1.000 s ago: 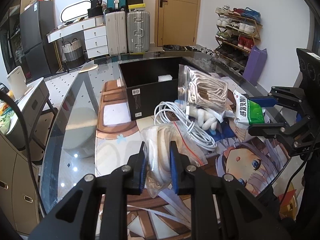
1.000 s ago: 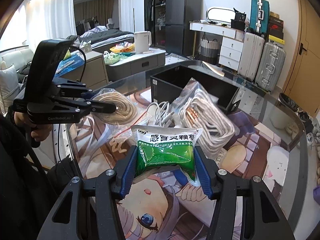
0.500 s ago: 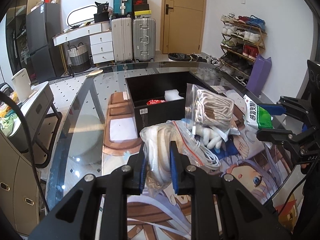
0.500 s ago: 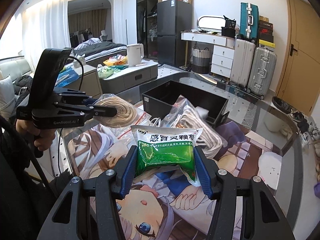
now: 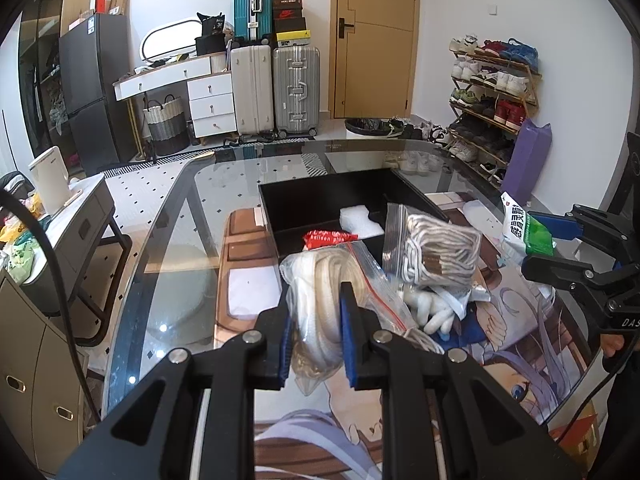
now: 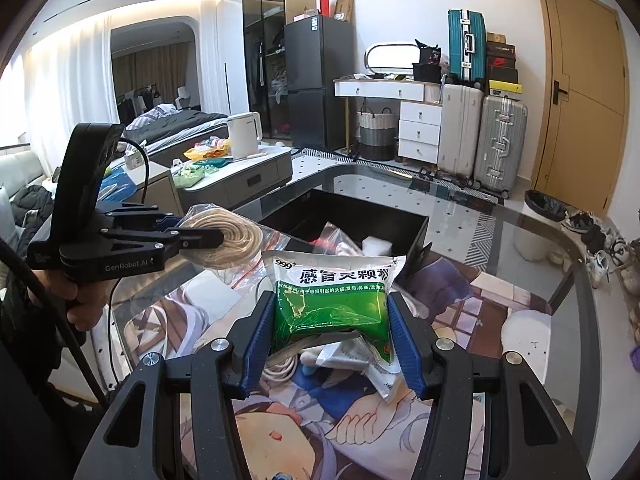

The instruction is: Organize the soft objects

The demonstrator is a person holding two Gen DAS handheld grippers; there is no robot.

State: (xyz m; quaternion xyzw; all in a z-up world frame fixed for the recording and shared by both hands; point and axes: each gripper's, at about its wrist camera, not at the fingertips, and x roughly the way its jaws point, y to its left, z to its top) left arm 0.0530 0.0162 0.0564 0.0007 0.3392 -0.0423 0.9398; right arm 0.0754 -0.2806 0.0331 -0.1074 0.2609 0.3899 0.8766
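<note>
Left cam: my left gripper point(image 5: 315, 334) is squeezing a clear zip bag of cream rope point(image 5: 320, 280) tight btwn its blue pads. The bag is hanging up off the glass table point(image 5: 168, 240), over the cartoon mat point(image 5: 520, 360) that is covering the near part of the table. Past it, a black box point(image 5: 280, 216) is sitting on the mat toward the far edge. A red packet point(image 5: 329, 237) & a white foam bit point(image 5: 357, 216) are lying inside the box. A 2nd zip bag w/ grey-white rope point(image 5: 436, 252) is leaning at the box's near right corner, on top of a small pile of white cords point(image 5: 424, 312). Over by the right edge my right gripper point(image 5: 538, 246) is holding a green pouch point(image 5: 526, 234).

Right cam: my right gripper point(image 6: 331, 338) is about half wide, pads pressing on both sides of the green pouch point(image 6: 334, 304), which is hanging above the mat point(image 6: 460, 292) w/ its white top strip pointing up. At the left side, a hand point(image 6: 86, 300) is holding the left gripper point(image 6: 216, 238), & the rope bag point(image 6: 222, 240) is pinched in its tips, up over the left edge of the table point(image 6: 500, 216). The black box point(image 6: 416, 228) is sitting behind the pouch.
</note>
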